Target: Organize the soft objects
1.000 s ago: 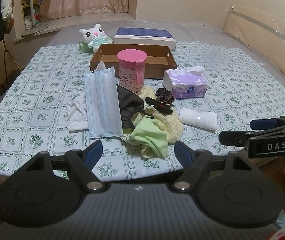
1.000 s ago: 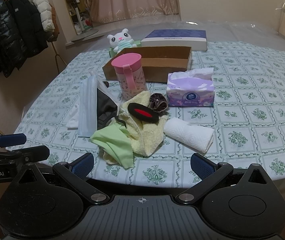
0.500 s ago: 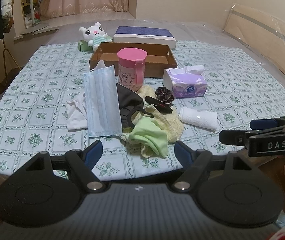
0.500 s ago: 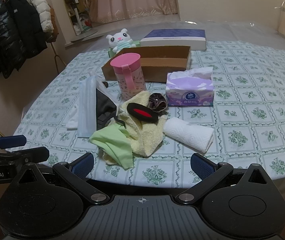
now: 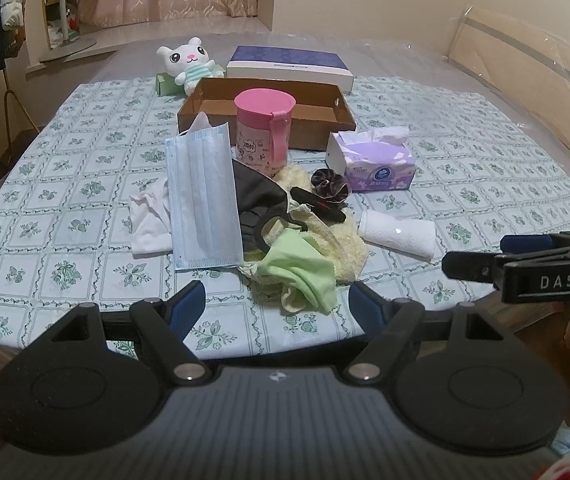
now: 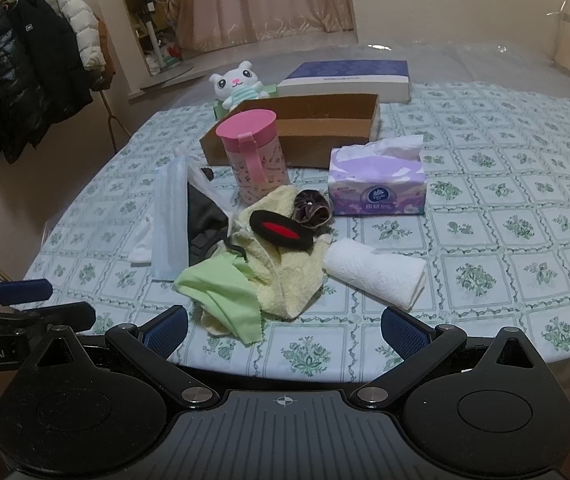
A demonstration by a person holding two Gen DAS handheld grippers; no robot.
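A heap of soft things lies mid-table: a blue face mask (image 5: 203,200), a black mask (image 5: 259,200), a green cloth (image 5: 299,268), a yellow towel (image 6: 285,272), a dark scrunchie (image 6: 312,210), a black-and-red hair clip (image 6: 281,232), a white cloth (image 5: 147,220) and a rolled white towel (image 6: 377,274). An open cardboard box (image 5: 313,114) stands behind them. My left gripper (image 5: 277,306) is open and empty at the near table edge. My right gripper (image 6: 283,330) is open and empty, just short of the green cloth.
A pink-lidded cup (image 5: 263,132) stands before the box. A purple tissue pack (image 5: 373,160) is to its right. A white plush toy (image 5: 187,64) and a blue flat box (image 5: 289,66) sit at the back. Coats (image 6: 17,72) hang on a rack at left.
Both grippers have drifted slightly; the scene looks a touch farther and lower. Nothing on the table has moved.
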